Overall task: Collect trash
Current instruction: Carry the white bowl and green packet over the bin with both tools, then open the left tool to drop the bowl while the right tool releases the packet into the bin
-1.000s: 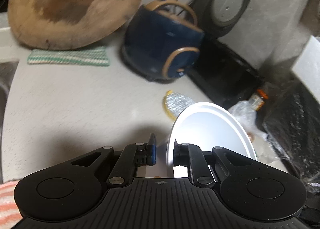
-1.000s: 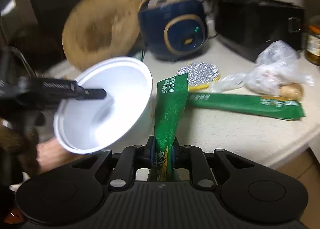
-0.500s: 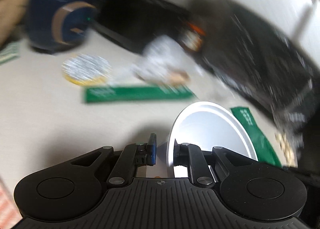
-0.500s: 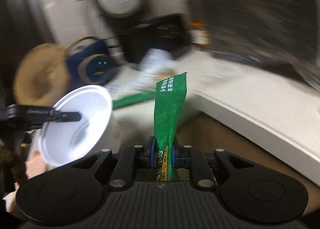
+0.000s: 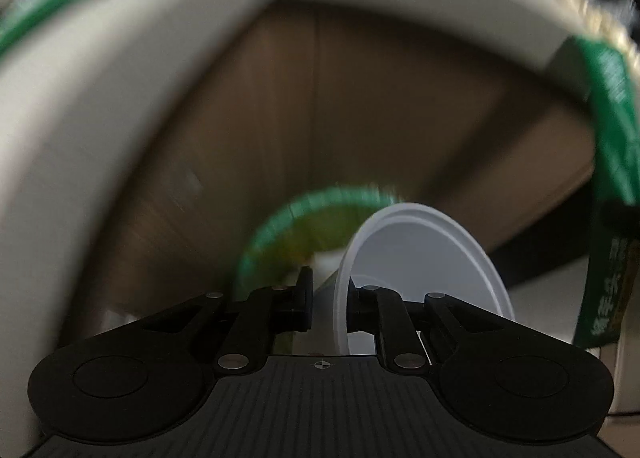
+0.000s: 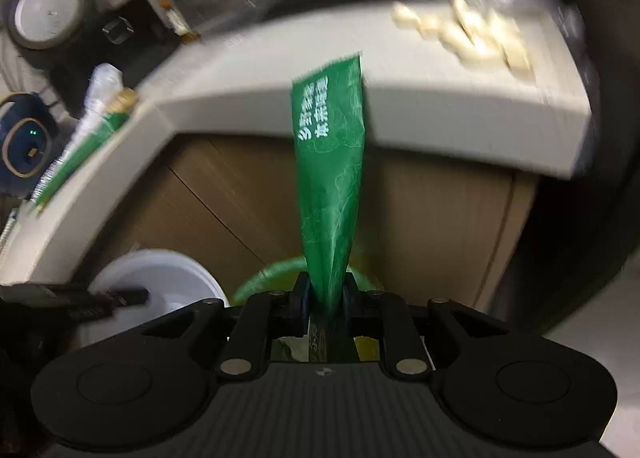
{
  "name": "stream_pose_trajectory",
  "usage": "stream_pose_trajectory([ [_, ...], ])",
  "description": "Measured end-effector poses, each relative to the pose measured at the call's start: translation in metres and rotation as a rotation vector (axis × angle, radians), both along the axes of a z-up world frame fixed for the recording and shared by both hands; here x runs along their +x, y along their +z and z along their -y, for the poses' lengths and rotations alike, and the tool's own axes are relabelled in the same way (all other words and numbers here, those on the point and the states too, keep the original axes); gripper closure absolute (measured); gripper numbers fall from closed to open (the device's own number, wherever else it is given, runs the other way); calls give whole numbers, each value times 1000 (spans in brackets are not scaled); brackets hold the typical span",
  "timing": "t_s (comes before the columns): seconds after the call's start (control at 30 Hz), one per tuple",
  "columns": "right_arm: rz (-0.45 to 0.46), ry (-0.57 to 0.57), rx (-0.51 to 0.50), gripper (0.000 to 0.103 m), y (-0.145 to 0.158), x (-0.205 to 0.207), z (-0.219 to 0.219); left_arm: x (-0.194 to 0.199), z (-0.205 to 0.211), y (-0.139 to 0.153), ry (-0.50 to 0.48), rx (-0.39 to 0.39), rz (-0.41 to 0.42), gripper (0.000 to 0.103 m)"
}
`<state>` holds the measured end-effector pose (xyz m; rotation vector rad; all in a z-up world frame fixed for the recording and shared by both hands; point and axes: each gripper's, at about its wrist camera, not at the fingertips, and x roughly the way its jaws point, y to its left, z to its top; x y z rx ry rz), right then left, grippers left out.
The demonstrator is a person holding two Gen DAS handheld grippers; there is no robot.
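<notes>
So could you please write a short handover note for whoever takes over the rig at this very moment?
Left gripper: shut on the rim of the white bowl.
Right gripper: shut on the green wrapper, which stands upright.
Both are off the counter, in front of the cabinet, above a green-rimmed bin.
Done: both pieces picked up.
Left: drop them in; then fetch the second green wrapper and the plastic bag on the counter.
</notes>
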<state>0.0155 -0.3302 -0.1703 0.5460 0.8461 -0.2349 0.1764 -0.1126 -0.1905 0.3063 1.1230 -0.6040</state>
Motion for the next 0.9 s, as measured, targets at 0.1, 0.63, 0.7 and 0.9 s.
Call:
stream_pose_trajectory([
  [0.1,-44,-10,25,89,-18,-1,1,8,13,-39,24,45,-94,87],
  [0.63,-211,-9,23,89,-39,-12,-27,47,30,-207,236,77,-294,69],
  [0.7,-233,-12,28,89,-45,-13,-25,46,27,-204,229,53,-303,69],
  [0.9,-258,42,23,89,-55,10,-28,46,26,-213,168,31,-374,68],
])
